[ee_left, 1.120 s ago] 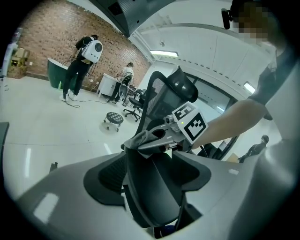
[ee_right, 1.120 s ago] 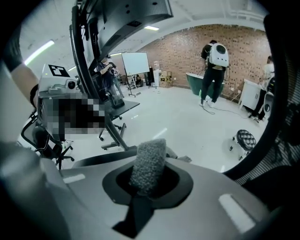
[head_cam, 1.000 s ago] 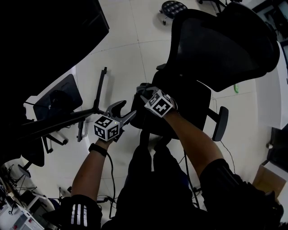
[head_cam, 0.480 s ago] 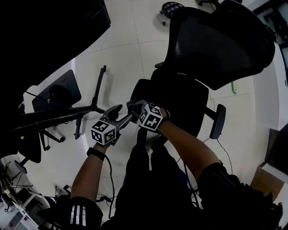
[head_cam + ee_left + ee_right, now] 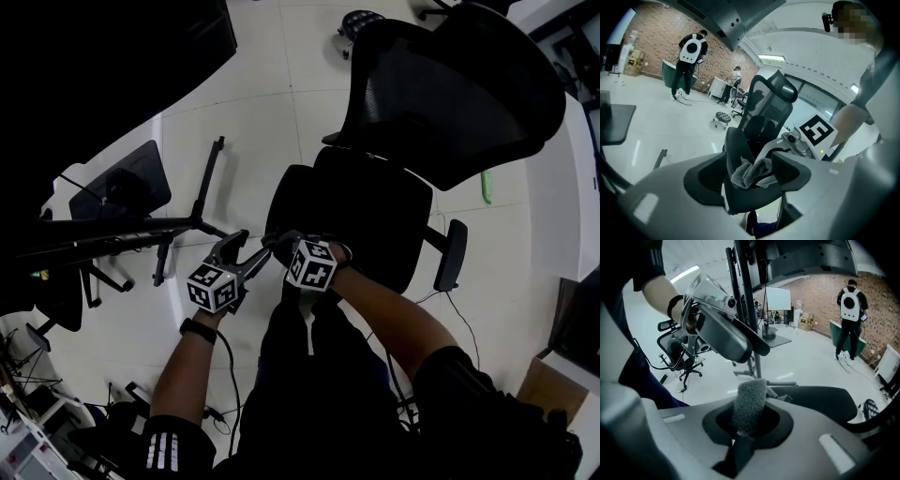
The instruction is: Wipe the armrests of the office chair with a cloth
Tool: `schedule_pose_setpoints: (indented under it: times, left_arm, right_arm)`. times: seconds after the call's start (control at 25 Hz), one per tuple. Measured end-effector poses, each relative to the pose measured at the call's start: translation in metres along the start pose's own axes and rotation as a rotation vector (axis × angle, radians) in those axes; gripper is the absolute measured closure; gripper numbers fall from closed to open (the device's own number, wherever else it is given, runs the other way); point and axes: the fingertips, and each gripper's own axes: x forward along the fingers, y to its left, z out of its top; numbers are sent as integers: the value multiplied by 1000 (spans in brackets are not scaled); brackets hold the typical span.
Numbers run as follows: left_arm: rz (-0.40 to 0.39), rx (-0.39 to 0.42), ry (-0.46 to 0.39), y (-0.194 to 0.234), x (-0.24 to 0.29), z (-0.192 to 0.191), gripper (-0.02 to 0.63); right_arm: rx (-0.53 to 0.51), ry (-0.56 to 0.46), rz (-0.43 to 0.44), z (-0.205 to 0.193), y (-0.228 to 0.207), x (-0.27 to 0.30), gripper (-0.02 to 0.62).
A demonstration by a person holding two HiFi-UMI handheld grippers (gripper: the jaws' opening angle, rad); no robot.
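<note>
Step in hand (judged): wiping of the near armrest (image 5: 820, 401) of the office chair (image 5: 370, 211), at or nr its front end.

- The right tool (image 5: 281, 242) was clamped on a grey cloth (image 5: 749, 404). A bunched wad was seen sticking up btwn its jaws in the right gripper view.
- In the left gripper view the cloth was seen resting on the armrest pad's upper face.
- The left tool (image 5: 241, 255) was spread wide, nothing pinched. Pad + cloth were framed in its gap, just beside the right tool. Whether the pad was touched by the left jaws couldn't be told.
- Both tools were held close together at the pad's near end.
- The second armrest (image 5: 450, 255) was seen on the chair's other side, well apart from both tools, no cloth on it. Judged not yet done.

Next move (est.):
- Cloth to be pressed flat on the pad and dragged along its length toward the backrest (image 5: 459, 84), then edges/sides covered.
- Grip to be held firm so the wad isn't pulled out by friction.
- Chair may swivel or roll under the push, so the left tool could be used to steady the armrest.
- After that, the other armrest to be reached across the chair.
</note>
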Motion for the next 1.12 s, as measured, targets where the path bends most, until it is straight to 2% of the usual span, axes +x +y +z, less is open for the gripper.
schedule_pose_setpoints:
  times: [0.32,0.44,0.76,1.12]
  left_arm:
    - [-1,-7,-21,-20,1,1,281]
    - [-15,3,-21,-32,7,6,281]
    - [-97,66,-23,-80,33,39,281]
    - [-266,187,-62,-181,59,101,281]
  right_arm:
    - [-27,52,86,-24,39,-9,558]
    - [-10,32,81,-35,47,-22,557]
    - [132,-118,-63,-48,23,-109,558]
    - [363,-398,-346,-53,-15,-267,557]
